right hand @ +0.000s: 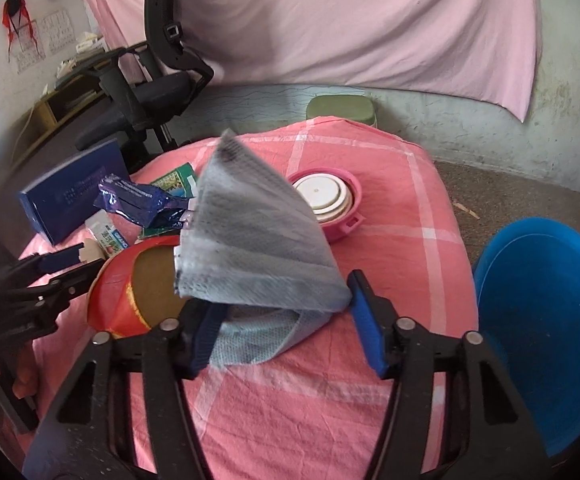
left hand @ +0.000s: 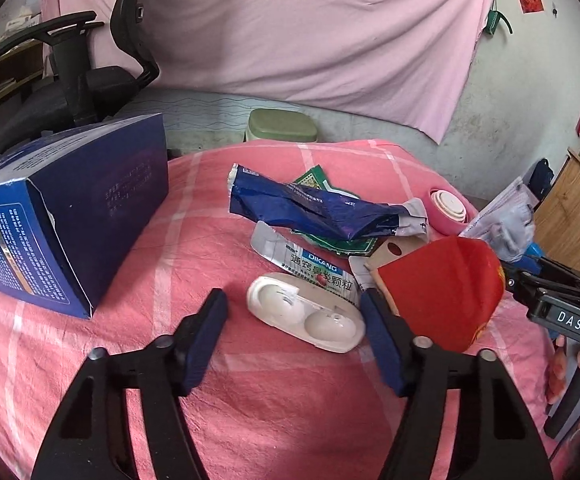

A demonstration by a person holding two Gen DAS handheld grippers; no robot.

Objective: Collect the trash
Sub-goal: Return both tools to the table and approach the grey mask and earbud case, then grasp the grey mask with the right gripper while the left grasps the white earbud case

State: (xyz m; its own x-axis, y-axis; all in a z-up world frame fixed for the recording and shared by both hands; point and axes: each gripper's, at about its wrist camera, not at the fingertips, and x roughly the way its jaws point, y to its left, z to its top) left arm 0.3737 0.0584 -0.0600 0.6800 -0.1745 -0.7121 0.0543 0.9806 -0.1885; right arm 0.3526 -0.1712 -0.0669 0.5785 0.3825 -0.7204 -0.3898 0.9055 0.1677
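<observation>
Judging from the blue basin [right hand: 542,320] seen bare outboard of the right gripper [right hand: 286,320], nothing is collected yet: grey mesh [right hand: 258,240] sits between its spread fingers, ungripped, while the white tray [left hand: 306,312] lies between the left gripper's [left hand: 294,320] parted fingers.

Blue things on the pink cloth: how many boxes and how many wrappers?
2: one dark blue box standing at the cloth's left edge, one crumpled blue foil wrapper lying across the middle pile. More may hide beneath the pile.
</observation>
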